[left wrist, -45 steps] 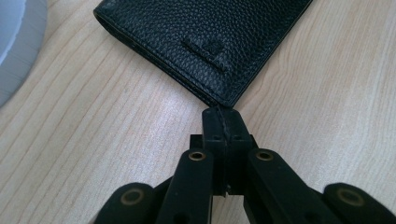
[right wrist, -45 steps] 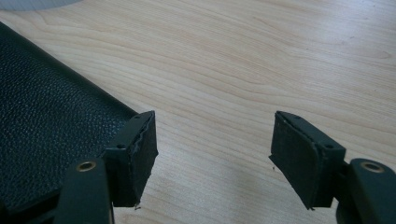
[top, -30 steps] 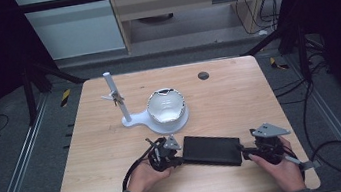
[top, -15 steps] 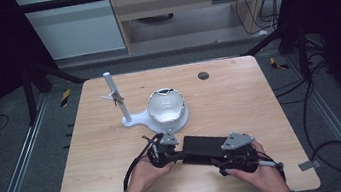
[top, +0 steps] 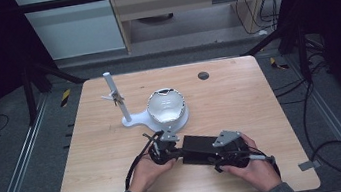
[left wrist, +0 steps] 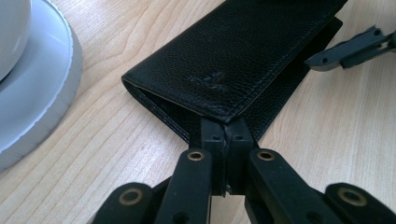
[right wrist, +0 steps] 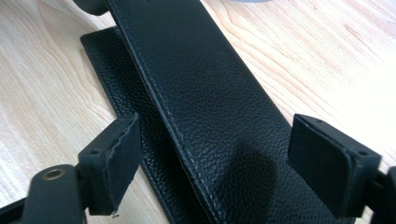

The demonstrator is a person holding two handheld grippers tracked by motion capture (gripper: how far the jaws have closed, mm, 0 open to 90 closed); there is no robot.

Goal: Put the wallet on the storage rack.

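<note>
Because the black leather wallet (top: 205, 147) lies near the front edge of the table (top: 239, 96), pinched at one corner of its top flap by the left tongs (left wrist: 225, 127), the grip is thin, and a small tug could let the flap slip free and drop shut. The right tongs (right wrist: 212, 161) stand wide, one pad on either side of the raised flap at the other end without pressing it; their jaws have just been closing a little. If they close off-centre, I judge they may catch both layers or push the wallet sideways against the left hold. Just behind the wallet sits the white bowl (top: 165, 107) on its white stand (top: 128, 117); a sharp pull could knock into it.
</note>
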